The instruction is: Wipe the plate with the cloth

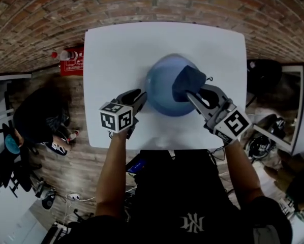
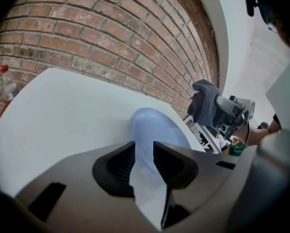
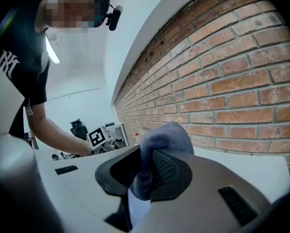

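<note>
A round blue plate (image 1: 162,93) lies in the middle of the white table (image 1: 116,50). My right gripper (image 1: 199,91) is shut on a dark blue cloth (image 1: 186,83), which hangs over the plate's right part. In the right gripper view the cloth (image 3: 164,135) bunches up between the pads of the right gripper (image 3: 145,174). My left gripper (image 1: 141,98) is at the plate's left edge, open. In the left gripper view the plate (image 2: 154,125) shows through the gap of the left gripper (image 2: 144,154), and no pad presses on it. The cloth (image 2: 205,101) shows beyond.
A brick wall runs behind the table. A plastic bottle (image 1: 65,55) stands by a red object past the table's far left corner; the bottle (image 2: 7,84) also shows in the left gripper view. Bags and shoes (image 1: 55,144) lie on the floor at the left, more gear at the right.
</note>
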`<state>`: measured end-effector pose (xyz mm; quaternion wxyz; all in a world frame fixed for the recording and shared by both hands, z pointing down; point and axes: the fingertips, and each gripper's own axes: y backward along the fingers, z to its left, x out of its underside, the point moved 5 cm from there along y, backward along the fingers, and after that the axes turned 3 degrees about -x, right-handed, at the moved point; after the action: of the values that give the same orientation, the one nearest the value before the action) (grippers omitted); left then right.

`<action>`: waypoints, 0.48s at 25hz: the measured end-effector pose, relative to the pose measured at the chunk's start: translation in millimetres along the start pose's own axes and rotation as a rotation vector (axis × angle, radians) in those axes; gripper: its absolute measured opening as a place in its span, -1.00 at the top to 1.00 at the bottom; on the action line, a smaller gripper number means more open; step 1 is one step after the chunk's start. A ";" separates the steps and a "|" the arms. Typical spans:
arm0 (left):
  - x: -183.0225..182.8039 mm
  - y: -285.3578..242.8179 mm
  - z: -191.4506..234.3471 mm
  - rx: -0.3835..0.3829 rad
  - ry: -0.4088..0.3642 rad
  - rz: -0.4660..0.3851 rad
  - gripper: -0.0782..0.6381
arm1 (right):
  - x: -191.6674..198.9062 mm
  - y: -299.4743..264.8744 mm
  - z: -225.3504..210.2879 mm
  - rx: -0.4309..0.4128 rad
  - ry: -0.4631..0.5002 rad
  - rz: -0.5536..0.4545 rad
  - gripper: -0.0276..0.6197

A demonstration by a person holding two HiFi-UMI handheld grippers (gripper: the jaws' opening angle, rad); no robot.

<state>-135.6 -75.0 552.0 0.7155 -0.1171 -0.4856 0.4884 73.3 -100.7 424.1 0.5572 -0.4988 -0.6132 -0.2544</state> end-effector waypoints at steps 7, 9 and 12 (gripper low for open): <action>11.0 -18.4 6.6 -0.029 0.037 0.046 0.48 | 16.6 1.2 -3.4 -0.003 -0.018 0.028 0.71; 13.2 -22.1 7.5 -0.036 0.046 0.060 0.48 | 20.6 -0.6 -3.7 -0.005 -0.019 0.035 0.71; 15.7 -25.8 8.1 -0.035 0.058 0.070 0.48 | 24.3 -4.3 -3.3 -0.010 -0.026 0.035 0.71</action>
<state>-126.3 -77.5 581.8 0.7095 -0.1607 -0.4687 0.5011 73.7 -97.2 448.8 0.5511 -0.5155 -0.6102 -0.2414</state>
